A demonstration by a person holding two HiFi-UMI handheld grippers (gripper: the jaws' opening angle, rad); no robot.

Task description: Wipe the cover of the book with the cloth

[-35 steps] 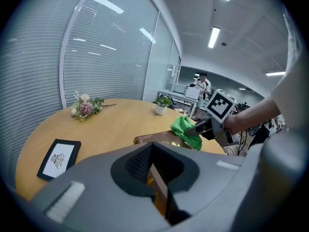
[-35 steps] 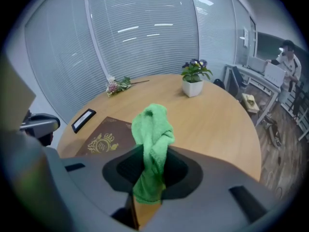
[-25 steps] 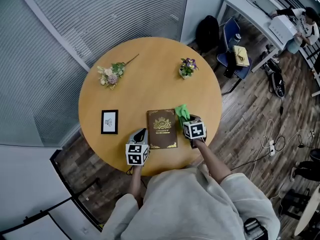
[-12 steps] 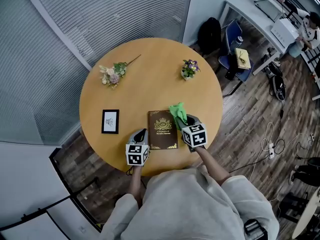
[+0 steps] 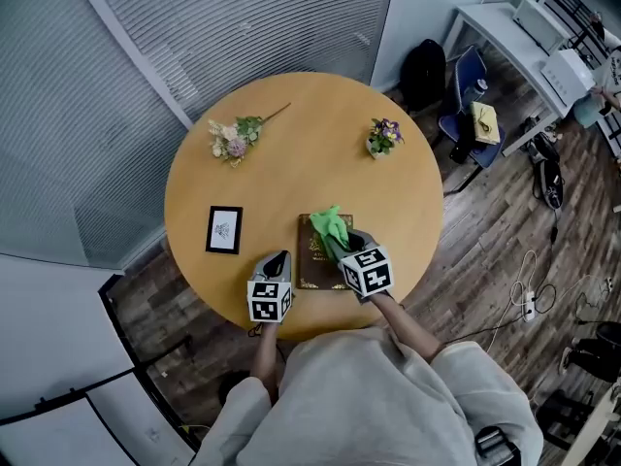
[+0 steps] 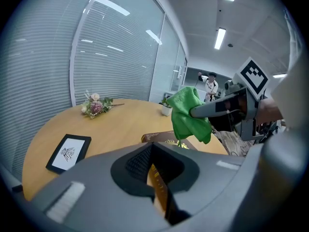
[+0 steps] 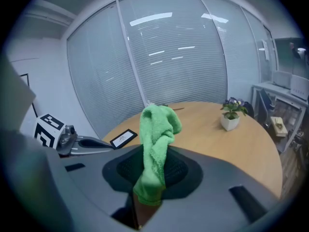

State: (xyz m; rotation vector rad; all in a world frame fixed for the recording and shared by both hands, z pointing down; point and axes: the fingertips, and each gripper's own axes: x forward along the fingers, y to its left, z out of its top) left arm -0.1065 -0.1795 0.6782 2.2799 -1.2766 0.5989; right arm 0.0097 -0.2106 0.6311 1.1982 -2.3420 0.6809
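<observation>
A brown book [image 5: 315,265] with gold ornament lies flat at the near edge of the round table [image 5: 291,153]. The right gripper [image 5: 344,249] hangs over its cover, fingers clenched on a bunched green cloth [image 5: 332,227] whose free end droops close to the cover; whether it touches is unclear. The left gripper [image 5: 279,260] sits at the book's near left edge, fingers pinched on that edge. A framed picture [image 5: 224,229] lies to the left, well apart.

Right gripper [image 7: 150,190]: jaws clamped on the green cloth [image 7: 157,139] — upright
Flower pot [image 7: 231,120]: right of cloth
Picture frame [image 7: 124,138]: left of cloth
</observation>
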